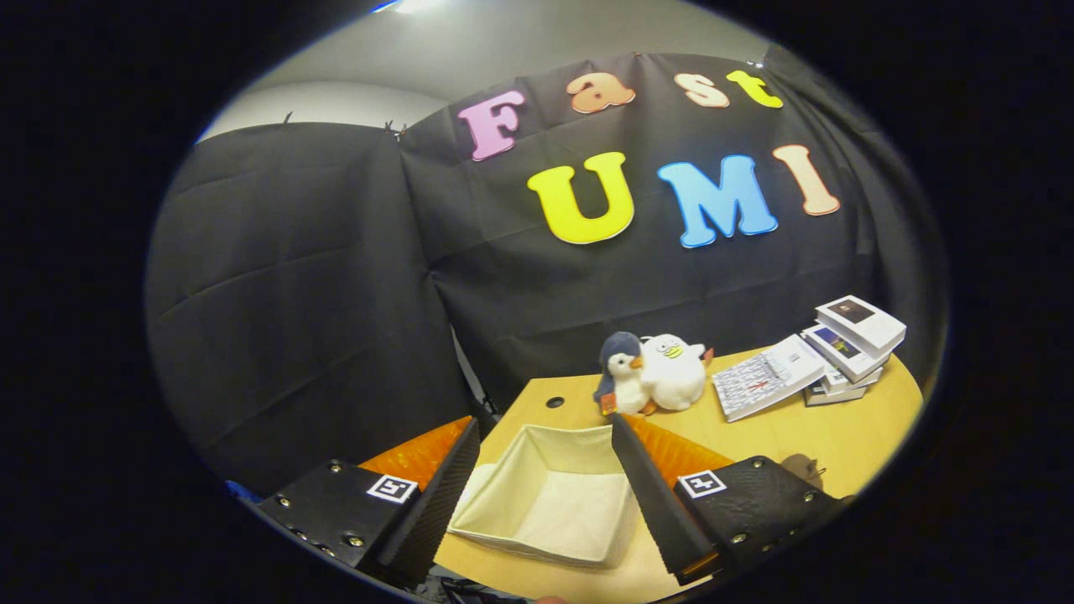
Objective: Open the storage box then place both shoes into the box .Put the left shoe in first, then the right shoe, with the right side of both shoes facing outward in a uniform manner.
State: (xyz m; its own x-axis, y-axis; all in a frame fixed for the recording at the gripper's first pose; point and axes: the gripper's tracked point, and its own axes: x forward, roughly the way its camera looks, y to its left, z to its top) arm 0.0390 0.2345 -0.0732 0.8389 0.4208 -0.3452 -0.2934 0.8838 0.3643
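Gripper view: the claw (541,495) is spread wide with nothing between its fingers, hanging above a wooden table (789,436). Seen in the gap between the fingers and just below them is the box (545,503), a pale cloth bin sitting open-topped, with nothing visible inside the part that shows. The fingers (436,495) hide both side walls of it, so how far it reaches to either side I cannot tell. No shoes can be made out near the claw, and something orange (671,453) shows behind the fingers on both sides of the box; what it is cannot be judged from here.

Beyond the box, near the far end of the table, two soft toys (650,373) lean together, a dark penguin and a white duck. Further off to the right of them lies a stack of books (826,348).

As I read it, the box is ready and the left shoe comes next. The risks: taking the wrong shoe first, or setting it in turned the wrong way, since the order and facing are strict. The box walls look soft, so a shoe caught on the rim could fold a wall in or drag the box across the table.
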